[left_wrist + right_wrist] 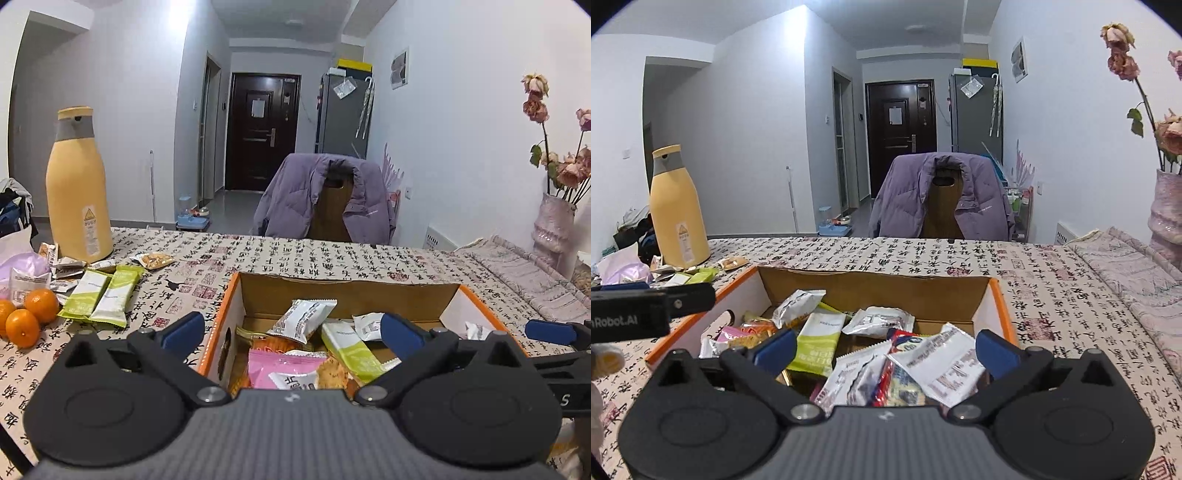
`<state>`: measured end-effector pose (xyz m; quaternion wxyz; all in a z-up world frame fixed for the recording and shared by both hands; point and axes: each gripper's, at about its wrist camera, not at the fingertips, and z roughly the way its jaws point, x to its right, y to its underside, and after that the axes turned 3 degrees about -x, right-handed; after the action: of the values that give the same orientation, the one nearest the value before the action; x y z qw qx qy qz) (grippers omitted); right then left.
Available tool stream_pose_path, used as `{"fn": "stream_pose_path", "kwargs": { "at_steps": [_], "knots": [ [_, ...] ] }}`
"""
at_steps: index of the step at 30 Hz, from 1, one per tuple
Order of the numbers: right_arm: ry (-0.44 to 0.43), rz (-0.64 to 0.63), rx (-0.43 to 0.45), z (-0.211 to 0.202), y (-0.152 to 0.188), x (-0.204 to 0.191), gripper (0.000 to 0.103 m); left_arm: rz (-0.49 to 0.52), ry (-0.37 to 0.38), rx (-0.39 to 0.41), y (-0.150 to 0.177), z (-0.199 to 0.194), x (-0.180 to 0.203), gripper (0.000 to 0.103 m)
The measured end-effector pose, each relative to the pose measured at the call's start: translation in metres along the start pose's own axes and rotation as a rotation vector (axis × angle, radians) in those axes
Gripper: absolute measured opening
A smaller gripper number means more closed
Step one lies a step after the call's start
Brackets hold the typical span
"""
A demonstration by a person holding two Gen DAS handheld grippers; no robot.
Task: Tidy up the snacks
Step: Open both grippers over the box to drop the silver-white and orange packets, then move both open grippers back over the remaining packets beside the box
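An open cardboard box (258, 291) with orange edges sits on the patterned tablecloth and holds several snack packets, white, green and pink (280, 365). My left gripper (291, 332) is open and empty above the box's near left part. My right gripper (886, 345) is open and empty above the box (871, 288), over white and red packets (938, 365). Loose snacks lie left of the box: two green bars (99, 295) and small packets (157, 260) near a yellow bottle.
A tall yellow bottle (79, 188) stands at the table's left, with three oranges (27, 314) and a plastic bag (20, 266) in front. A chair with a purple jacket (325, 195) is beyond the far edge. A vase of dried roses (554, 225) stands right.
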<state>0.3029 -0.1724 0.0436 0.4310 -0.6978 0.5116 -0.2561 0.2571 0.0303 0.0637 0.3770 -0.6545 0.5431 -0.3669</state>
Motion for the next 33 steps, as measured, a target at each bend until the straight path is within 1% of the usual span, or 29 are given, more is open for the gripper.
{"fn": "stream_pose_path", "kwargs": {
  "at_steps": [4,7,16,24,30,33],
  "knots": [
    [0.0,0.001,0.018,-0.018,0.006,0.004,0.103,-0.002,0.017,0.021,0.008,-0.016,-0.003,0.103],
    [-0.008,-0.001,0.037,-0.035,0.014,0.006,0.103,-0.009,0.037,0.013,0.018,-0.025,-0.007,0.103],
    [-0.005,-0.012,0.06,-0.07,0.044,0.011,0.103,-0.016,0.058,-0.002,0.055,-0.049,-0.023,0.103],
    [-0.006,0.002,0.033,-0.083,0.073,0.016,0.103,0.001,0.06,-0.033,0.084,-0.063,-0.034,0.103],
    [0.004,0.023,-0.006,-0.086,0.098,0.019,0.103,-0.001,0.065,-0.049,0.103,-0.065,-0.038,0.103],
    [0.013,0.037,-0.008,-0.087,0.107,0.02,0.103,-0.019,0.066,-0.051,0.109,-0.062,-0.039,0.103]
  ]
}}
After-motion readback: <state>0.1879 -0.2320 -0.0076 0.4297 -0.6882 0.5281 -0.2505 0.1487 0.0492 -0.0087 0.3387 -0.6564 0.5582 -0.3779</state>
